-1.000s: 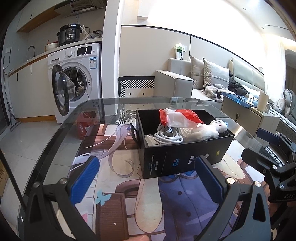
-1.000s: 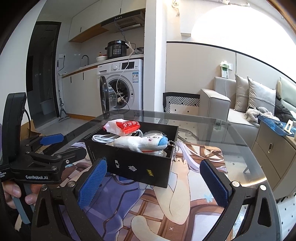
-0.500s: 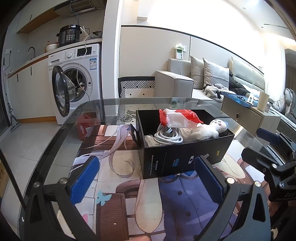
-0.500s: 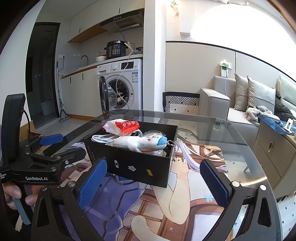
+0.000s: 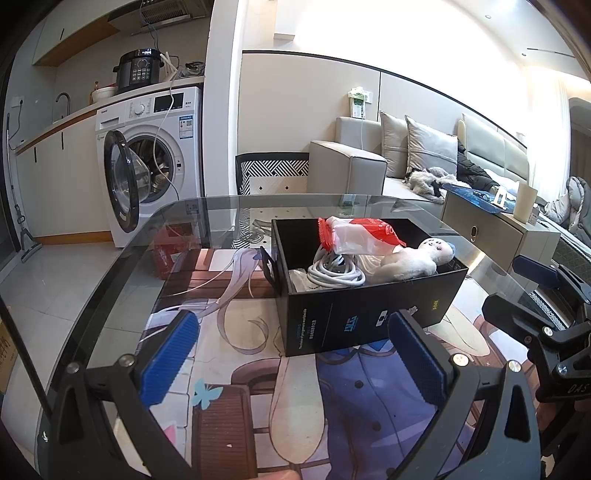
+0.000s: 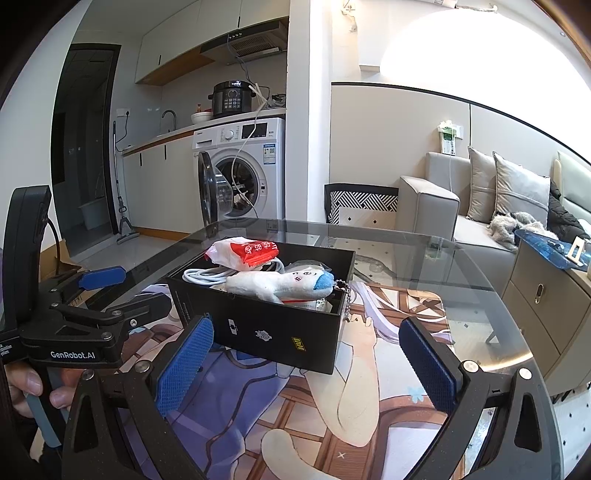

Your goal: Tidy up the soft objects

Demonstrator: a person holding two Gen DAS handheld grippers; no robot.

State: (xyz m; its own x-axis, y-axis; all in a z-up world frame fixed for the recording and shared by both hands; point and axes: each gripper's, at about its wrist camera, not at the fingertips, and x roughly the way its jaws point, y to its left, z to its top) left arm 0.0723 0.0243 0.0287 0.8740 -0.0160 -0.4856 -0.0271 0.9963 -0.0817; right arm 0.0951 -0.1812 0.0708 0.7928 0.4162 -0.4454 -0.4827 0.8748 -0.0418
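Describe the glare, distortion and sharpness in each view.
Left wrist view: the window behind the sofa is blown out white, fisheye bends the glass table edge, and the black box stays sharp. Right wrist view: similar white washout upper right, a bright glint on the table rim, walls curve, and the plush toy reads crisply.

My left gripper (image 5: 291, 356) hangs open before the black box (image 5: 369, 314). Inside it lie a white plush (image 5: 413, 260), cable (image 5: 334, 271) and red packet (image 5: 360, 236).

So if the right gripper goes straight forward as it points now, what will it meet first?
Probably the near wall of the black cardboard box, which sits between the open right gripper fingers; depth is uncertain.
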